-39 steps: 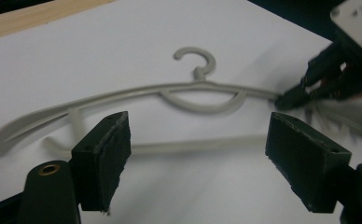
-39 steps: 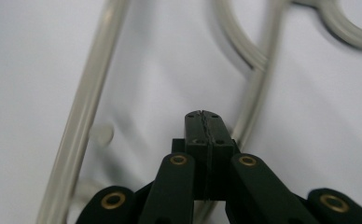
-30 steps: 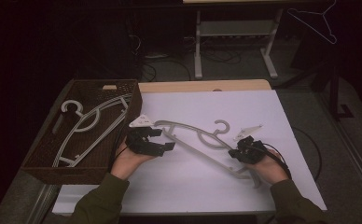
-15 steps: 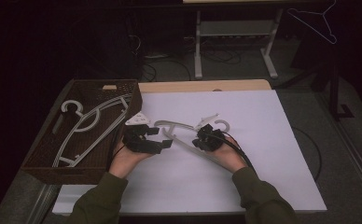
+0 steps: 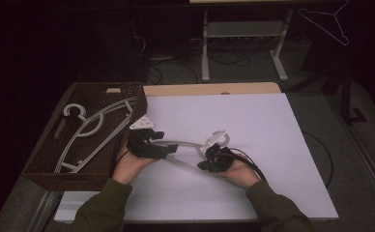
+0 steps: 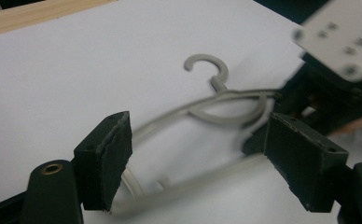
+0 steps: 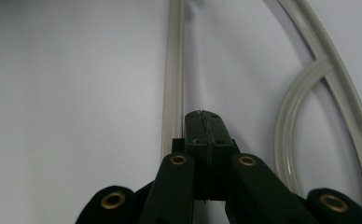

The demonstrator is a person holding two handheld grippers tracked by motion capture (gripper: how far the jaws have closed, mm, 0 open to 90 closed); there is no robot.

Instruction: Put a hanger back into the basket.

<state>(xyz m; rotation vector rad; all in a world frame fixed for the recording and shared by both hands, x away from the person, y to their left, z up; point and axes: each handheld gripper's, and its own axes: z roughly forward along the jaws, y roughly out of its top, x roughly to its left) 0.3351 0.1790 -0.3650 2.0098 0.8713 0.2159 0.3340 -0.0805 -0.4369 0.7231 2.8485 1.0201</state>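
Grey hanger (image 5: pixel 185 150) lies mid-mat, basket (image 5: pixel 40 164) at nine o'clock. Left gripper (image 5: pixel 149 145) gapes around its end; right gripper (image 5: pixel 214 159) is clenched, pressed together, apparently empty. Next, probably: left closes, lifts basketward.

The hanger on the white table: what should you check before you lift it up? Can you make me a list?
1. Left gripper fingers open: ok, they are wide apart.
2. Hanger between the left fingers: ok, one end sits in the gap, not pinched yet.
3. Right gripper gripping the hanger: not ok, its fingers are shut together beside the straight bar.
4. Hook free: ok, nothing is caught on it.
5. Room in the basket: cannot tell, hangers already lie inside.
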